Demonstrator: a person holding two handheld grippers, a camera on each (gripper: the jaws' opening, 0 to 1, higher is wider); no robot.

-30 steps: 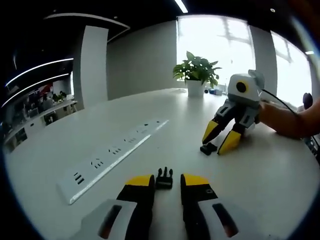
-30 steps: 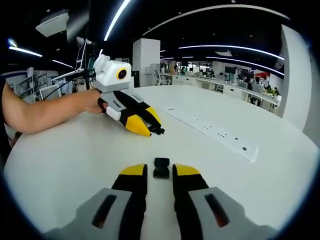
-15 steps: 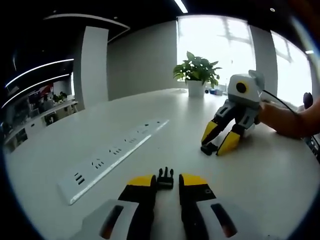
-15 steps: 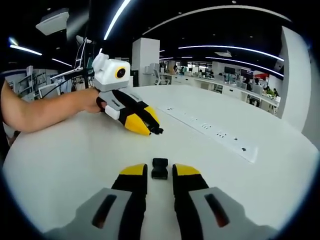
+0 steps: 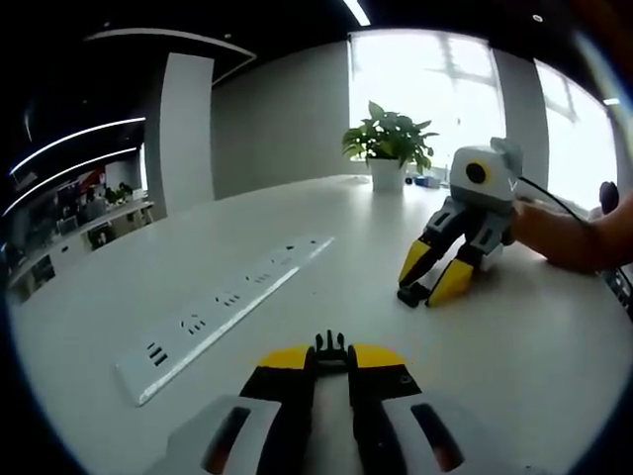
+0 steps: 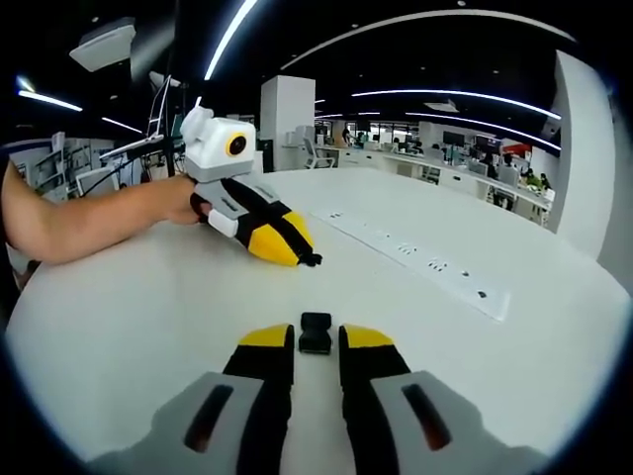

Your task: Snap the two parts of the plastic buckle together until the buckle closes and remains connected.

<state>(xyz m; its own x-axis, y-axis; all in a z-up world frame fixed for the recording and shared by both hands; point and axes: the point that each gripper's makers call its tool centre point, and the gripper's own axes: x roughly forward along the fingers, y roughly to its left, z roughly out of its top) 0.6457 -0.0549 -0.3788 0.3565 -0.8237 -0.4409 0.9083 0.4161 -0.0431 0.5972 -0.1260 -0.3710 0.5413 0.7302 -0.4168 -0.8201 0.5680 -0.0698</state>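
The black pronged buckle half (image 5: 330,344) is pinched between the yellow tips of my left gripper (image 5: 330,356), which is shut on it, prongs pointing forward. In the right gripper view that gripper (image 6: 295,252) lies low on the white table with the prongs (image 6: 311,259) sticking out of its tips. The black socket half (image 6: 316,333) lies on the table between the fingertips of my right gripper (image 6: 316,338), whose jaws stand slightly apart from it, open. From the left gripper view, my right gripper (image 5: 425,287) straddles the socket half (image 5: 409,294).
A long white power strip (image 5: 227,297) runs across the round white table (image 5: 534,346), also seen as the power strip (image 6: 415,257) to the right. A potted plant (image 5: 388,148) stands at the far edge. A person's hand (image 5: 564,233) and forearm (image 6: 89,223) hold the grippers.
My left gripper's jaws have narrowed and shut on the pronged half. The right gripper's jaws have narrowed slightly around the socket half.
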